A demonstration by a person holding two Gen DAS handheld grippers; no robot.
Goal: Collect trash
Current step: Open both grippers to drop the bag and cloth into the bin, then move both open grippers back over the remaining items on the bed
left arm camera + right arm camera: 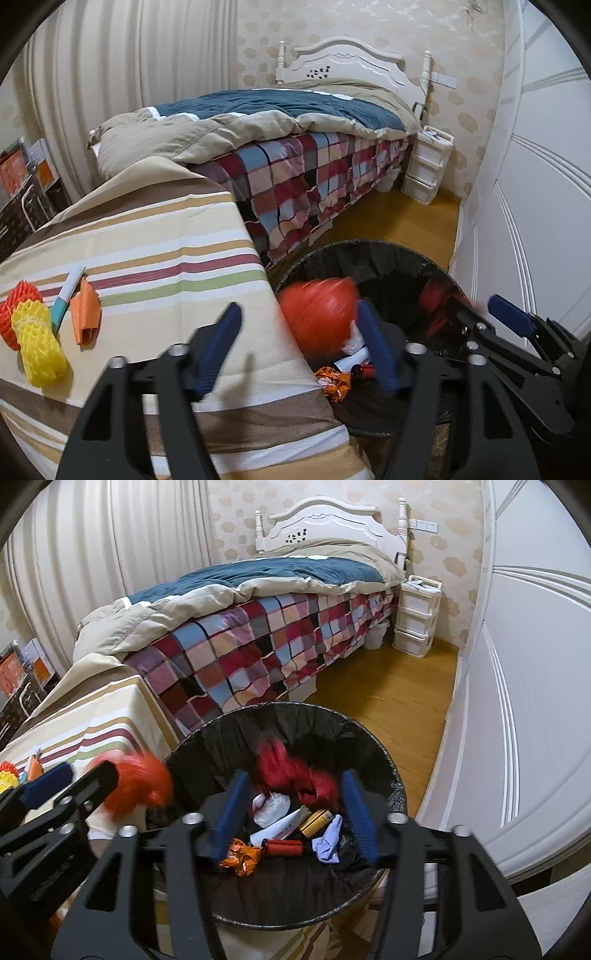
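A black-lined trash bin (369, 746) stands beside the striped table (166, 236); its rim also shows in the left wrist view (369, 247). My left gripper (299, 347) is open at the table's edge, with a blurred orange-red object (317, 314) in the air between its fingers over the bin. My right gripper (295, 812) is open above the bin, a blurred dark red object (291, 771) just beyond its fingers. In the bin lie an orange wrapper (240, 856), a red cylinder (282, 847), a white tube (280, 827) and lilac paper (327, 842). On the table remain yellow foam netting (38, 347), orange netting (14, 306), orange paper (86, 314) and a pen (68, 291).
A bed with a checked blanket (258, 646) lies behind the table and bin. White drawers (415, 616) stand by the headboard. A white wardrobe door (524, 701) runs along the right. Wooden floor (399, 694) lies between bed and wardrobe. Boxes (18, 192) stand at far left.
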